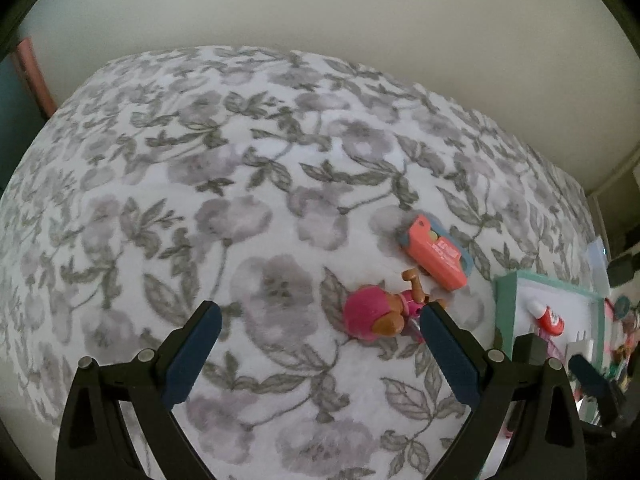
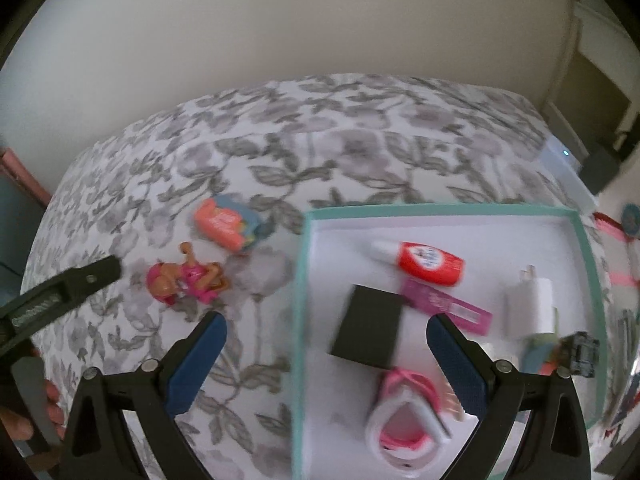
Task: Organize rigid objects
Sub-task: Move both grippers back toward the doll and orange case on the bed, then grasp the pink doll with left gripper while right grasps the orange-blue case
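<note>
Your left gripper (image 1: pixel 320 320) is spread with the toy figure (image 1: pixel 380 316) at lower right, beside one finger, so closing could knock it away, while your right gripper (image 2: pixel 326 330), also spread, hangs over the tray (image 2: pixel 440 212).

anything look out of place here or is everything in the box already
Two things lie outside the teal box, on the floral bedspread: a pink toy figure tipped on its side and a coral case just beyond it. Both tongs are open and empty.
</note>
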Action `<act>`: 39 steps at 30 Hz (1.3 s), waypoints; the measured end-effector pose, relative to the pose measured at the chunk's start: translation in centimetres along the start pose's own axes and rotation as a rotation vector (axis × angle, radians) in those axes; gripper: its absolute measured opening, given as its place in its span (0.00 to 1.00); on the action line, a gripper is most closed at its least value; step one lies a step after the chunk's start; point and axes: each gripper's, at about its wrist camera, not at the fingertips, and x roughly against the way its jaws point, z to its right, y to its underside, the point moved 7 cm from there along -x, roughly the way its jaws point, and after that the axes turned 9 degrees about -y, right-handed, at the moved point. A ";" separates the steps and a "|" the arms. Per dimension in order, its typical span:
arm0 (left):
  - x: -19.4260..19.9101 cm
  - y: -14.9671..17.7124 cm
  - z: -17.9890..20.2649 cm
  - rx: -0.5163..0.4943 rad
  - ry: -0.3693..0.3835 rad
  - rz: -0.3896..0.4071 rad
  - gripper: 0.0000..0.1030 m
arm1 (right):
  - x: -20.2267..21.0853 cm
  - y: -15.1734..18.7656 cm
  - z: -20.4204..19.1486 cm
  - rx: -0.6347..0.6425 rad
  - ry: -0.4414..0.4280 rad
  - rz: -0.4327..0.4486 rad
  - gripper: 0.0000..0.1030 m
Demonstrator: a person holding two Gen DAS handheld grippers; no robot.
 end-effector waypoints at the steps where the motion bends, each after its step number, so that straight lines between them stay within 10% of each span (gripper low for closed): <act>1: -0.6 0.1 0.6 -0.019 0.010 -0.014 0.96 | -0.3 -0.2 -0.4 0.017 0.005 -0.004 0.99; 8: -3.4 0.4 2.6 -0.007 0.111 -0.069 0.91 | -1.6 -1.0 -0.7 0.070 0.004 -0.022 0.99; 18: -4.4 0.3 3.7 0.030 0.263 -0.115 0.45 | -3.7 -5.4 -0.5 0.045 -0.062 -0.025 0.94; 39: -5.0 -1.3 -1.9 0.135 0.244 -0.132 0.42 | -12.9 -5.8 -7.5 0.275 -0.082 -0.212 0.62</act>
